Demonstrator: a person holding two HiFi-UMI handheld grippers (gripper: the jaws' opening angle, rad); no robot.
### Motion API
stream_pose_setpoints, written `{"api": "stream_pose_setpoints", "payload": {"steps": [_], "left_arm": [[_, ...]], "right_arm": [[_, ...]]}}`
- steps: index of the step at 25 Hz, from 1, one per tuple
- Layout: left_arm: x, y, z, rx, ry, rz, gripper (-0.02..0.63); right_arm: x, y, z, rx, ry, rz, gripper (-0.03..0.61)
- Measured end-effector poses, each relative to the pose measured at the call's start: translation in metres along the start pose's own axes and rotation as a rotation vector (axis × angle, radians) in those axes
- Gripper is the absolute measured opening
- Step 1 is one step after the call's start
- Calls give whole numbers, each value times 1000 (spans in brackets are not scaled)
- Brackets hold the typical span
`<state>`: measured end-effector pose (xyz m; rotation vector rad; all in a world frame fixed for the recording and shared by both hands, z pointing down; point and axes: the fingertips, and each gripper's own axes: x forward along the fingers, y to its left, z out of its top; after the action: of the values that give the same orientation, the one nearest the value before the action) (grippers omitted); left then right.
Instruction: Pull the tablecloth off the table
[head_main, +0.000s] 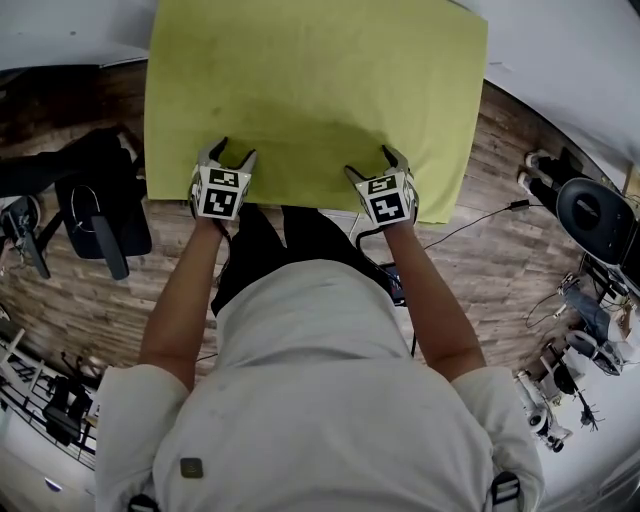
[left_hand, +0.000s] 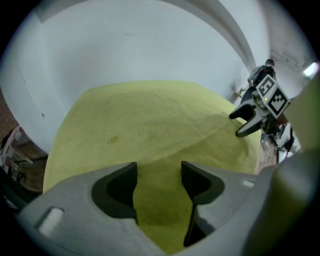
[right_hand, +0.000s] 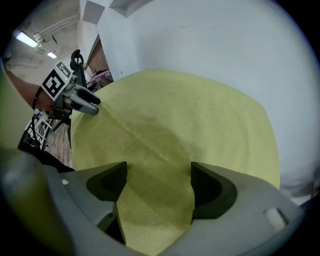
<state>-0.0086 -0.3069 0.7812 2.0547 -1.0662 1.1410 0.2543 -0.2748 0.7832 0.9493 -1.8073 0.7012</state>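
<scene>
Wood-plank flooring (head_main: 490, 250) is running under everything, with a plain white wall (left_hand: 140, 45) sitting behind the far side, and a black office chair (head_main: 100, 215) is parked off to the left in the head view. Right in the middle, the yellow-green fabric tablecloth (head_main: 315, 90) is lying flat and covering the whole tabletop, so none of the top itself is showing, and its near edge is hanging just in front of the person's legs. The person in the pale short-sleeved shirt (head_main: 320, 400) is leaning in with both bare forearms stretched forward. The left tool (head_main: 234, 152) is pointing steeply down at the near left part of the cloth with its jaws spread wide; cloth is showing between the pads but they aren't pinching it. Same deal for the right tool (head_main: 370, 163) at the near right part: jaws standing wide apart, cloth lying in the gap, nothing gripped. Both tools are sitting well apart along that near edge, each one showing up in the other's view. Whether the tips are actually touching the fabric, I can't tell. A thin black cable (head_main: 480, 220) is trailing over the floor on the right.
</scene>
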Motion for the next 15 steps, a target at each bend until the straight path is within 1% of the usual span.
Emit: {"api": "stream_pose_setpoints", "payload": {"steps": [6,15], "left_arm": [[0,0,3,-13,-12,11,278],[0,1,4,-43,-17,14,239]], "right_arm": [[0,-1,1,-2,9,-1,407],[-2,5,4,-13,4,7,314]]}}
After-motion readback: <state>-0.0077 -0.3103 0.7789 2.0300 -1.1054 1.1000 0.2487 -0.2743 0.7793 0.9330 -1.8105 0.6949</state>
